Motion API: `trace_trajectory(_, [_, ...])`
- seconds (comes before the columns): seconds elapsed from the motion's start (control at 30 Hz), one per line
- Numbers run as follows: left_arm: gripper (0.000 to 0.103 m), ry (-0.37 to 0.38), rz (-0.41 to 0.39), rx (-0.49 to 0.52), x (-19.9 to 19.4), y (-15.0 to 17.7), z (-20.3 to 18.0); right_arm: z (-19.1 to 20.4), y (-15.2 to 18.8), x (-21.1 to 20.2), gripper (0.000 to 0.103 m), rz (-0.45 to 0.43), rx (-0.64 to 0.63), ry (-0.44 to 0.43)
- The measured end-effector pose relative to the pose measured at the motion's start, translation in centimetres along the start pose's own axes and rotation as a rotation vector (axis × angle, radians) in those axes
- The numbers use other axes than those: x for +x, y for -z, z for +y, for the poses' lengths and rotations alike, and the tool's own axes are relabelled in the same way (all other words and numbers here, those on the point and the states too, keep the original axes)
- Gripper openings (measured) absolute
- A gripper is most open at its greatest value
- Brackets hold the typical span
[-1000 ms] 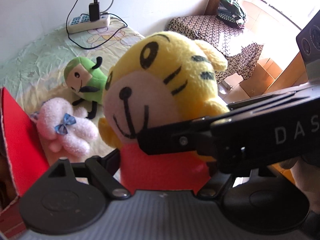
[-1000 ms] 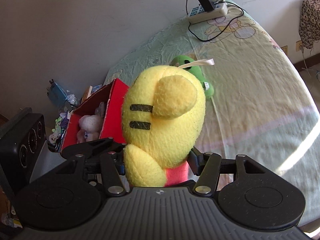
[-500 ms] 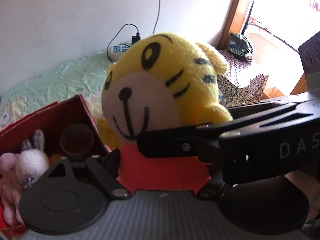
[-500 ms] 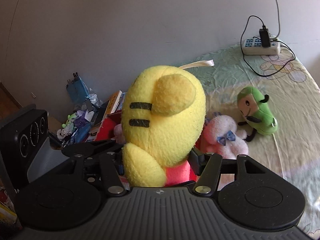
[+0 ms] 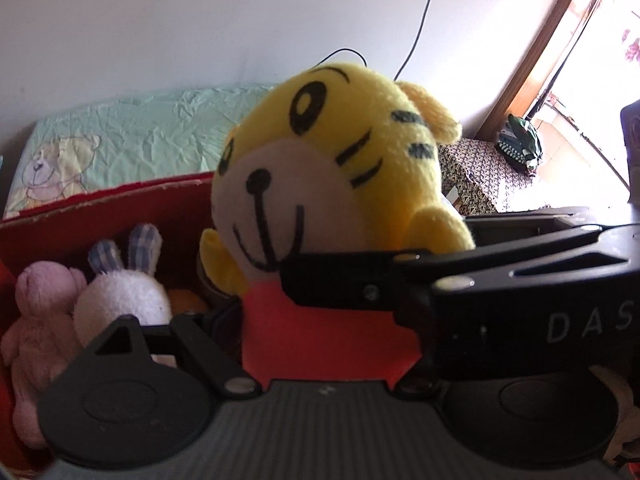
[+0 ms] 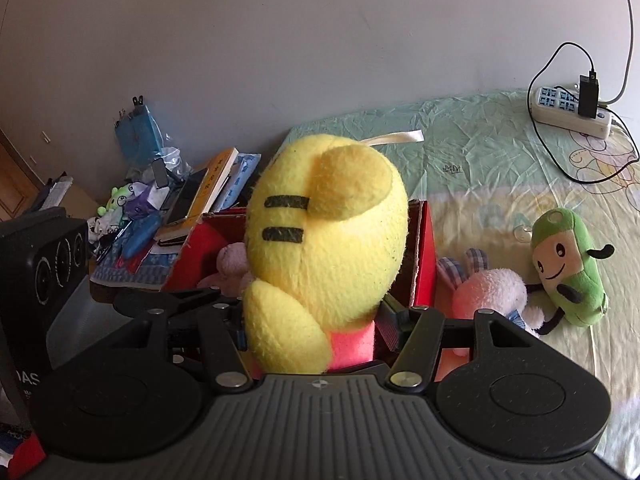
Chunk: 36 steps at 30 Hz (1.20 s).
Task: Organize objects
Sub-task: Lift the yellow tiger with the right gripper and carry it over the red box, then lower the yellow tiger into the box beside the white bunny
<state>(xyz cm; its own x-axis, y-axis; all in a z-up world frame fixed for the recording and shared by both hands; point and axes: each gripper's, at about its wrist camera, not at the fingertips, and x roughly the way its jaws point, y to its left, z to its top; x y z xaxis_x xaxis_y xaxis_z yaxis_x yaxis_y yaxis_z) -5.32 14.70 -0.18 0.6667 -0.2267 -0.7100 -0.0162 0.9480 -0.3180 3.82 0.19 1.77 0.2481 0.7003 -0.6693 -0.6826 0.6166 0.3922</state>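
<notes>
A yellow tiger plush (image 5: pixel 328 176) with a red body is held by both grippers above a red box (image 5: pixel 100 216). My left gripper (image 5: pixel 320 344) is shut on its red body from the front. My right gripper (image 6: pixel 312 332) is shut on the same plush (image 6: pixel 328 240) from behind, and one right finger crosses the left wrist view (image 5: pixel 360 280). Inside the box lie a pink bear plush (image 5: pixel 36 320) and a white rabbit plush (image 5: pixel 120 300). The box (image 6: pixel 424 256) stands at the bed's edge.
A pink rabbit plush (image 6: pixel 492 292) and a green plush (image 6: pixel 568 272) lie on the bed (image 6: pixel 500 168) right of the box. A power strip (image 6: pixel 572 112) with cables sits at the back. A cluttered side table (image 6: pixel 168 208) stands left of the box.
Both grippers carried the tiger plush from over the bed toward the red box. The box interior now fills the left wrist view's lower left.
</notes>
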Motion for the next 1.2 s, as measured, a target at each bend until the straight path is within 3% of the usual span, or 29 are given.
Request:
trace_trajectory(0.6, [0.080,0.064,0.135,-0.126,6.1,0.7,5.2,0.1,-0.6,7.2,0.065,0.177,-0.037,0.127])
trace_trajectory(0.9, [0.086,0.052,0.133,-0.082,6.2,0.5,5.2,-0.6,-0.5,5.5,0.065,0.123,0.011,0.107])
trace_trajectory(1.1, [0.088,0.047,0.122,-0.071,5.6,0.7,4.9,-0.6,-0.5,3.8,0.064,0.042,0.029,0.104])
trace_trajectory(1.2, [0.088,0.033,0.111,-0.051,4.7,0.8,4.6,-0.6,-0.6,2.6,0.058,-0.031,0.043,0.087])
